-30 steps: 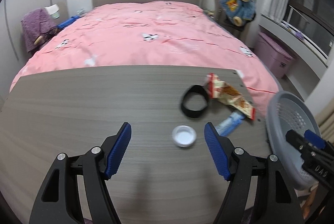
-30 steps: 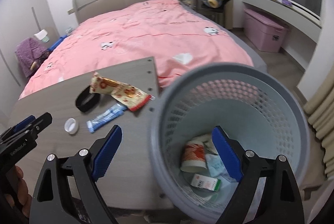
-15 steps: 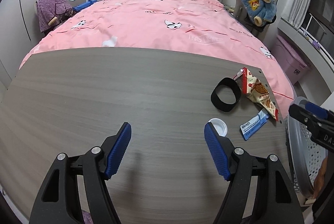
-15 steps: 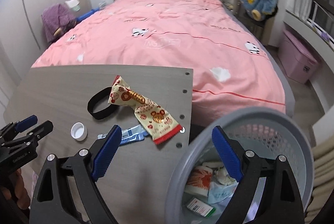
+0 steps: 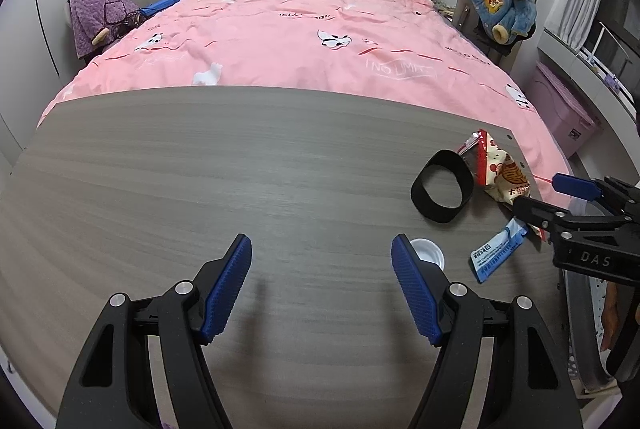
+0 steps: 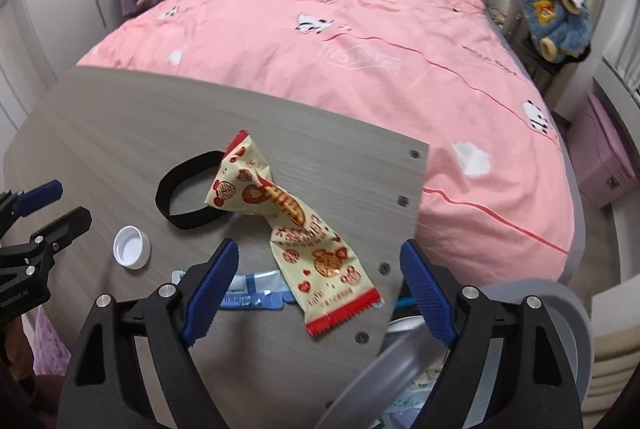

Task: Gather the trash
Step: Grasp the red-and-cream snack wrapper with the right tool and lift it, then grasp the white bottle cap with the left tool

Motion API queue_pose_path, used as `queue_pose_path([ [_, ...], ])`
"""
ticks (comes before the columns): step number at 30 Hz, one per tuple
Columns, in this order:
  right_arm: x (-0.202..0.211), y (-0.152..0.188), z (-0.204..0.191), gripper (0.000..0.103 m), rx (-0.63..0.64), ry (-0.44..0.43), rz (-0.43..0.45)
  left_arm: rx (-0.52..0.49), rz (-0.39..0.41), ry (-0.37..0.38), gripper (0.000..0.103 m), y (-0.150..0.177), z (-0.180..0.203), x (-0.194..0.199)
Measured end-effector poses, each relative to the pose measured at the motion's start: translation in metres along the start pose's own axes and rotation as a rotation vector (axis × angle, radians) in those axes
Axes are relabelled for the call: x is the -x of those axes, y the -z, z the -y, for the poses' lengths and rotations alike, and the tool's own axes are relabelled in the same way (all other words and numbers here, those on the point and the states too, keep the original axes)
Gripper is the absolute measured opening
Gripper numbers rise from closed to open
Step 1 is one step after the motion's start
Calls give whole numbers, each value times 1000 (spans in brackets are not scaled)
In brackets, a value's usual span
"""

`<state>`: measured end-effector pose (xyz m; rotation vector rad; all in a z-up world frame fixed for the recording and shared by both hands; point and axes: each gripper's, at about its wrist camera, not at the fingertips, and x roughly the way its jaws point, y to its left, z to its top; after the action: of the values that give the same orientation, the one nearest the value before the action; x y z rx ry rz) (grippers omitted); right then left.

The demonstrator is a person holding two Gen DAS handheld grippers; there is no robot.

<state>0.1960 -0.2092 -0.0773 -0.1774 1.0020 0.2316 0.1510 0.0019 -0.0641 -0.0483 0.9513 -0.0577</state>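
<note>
A cream and red snack wrapper (image 6: 296,229) lies on the grey wooden table (image 6: 120,117) near its right edge; it also shows in the left wrist view (image 5: 505,176). A blue sachet (image 6: 256,291) lies beside it, also in the left wrist view (image 5: 498,252). A white bottle cap (image 6: 131,247) and a black band (image 6: 188,195) lie to the left. My right gripper (image 6: 320,285) is open and empty, just above the wrapper's near end. My left gripper (image 5: 322,281) is open and empty over bare table, the cap (image 5: 429,251) by its right finger.
A grey mesh bin (image 6: 540,313) with trash inside stands below the table's right edge. A bed with a pink cover (image 5: 304,33) lies beyond the table. A chair with a blue jacket (image 5: 500,9) and a pink storage box (image 5: 568,117) stand at the right.
My right gripper has moved from over the bin to over the table, above the wrapper. My left gripper has drawn back and left, so the cap now sits by its right finger.
</note>
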Motion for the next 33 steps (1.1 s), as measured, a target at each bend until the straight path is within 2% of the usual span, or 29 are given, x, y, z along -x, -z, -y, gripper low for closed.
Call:
queue_pose_path([
  [2, -6, -3, -2, 74, 13, -5, -18, -2, -3, -1, 69, -1, 0, -2],
  [6, -14, -6, -4, 71, 24, -9, -37, 0, -2, -3, 69, -3, 0, -5],
  [14, -22, -9, -7, 44, 39, -35, -69, 5, 1, -3, 69, -2, -3, -6],
  [21, -13, -9, -4, 41, 9, -44, -41, 9, 9, 5, 69, -2, -4, -3],
  [33, 28, 8, 0, 41, -139, -48, 25, -40, 27, 59, 69, 5, 4, 12],
])
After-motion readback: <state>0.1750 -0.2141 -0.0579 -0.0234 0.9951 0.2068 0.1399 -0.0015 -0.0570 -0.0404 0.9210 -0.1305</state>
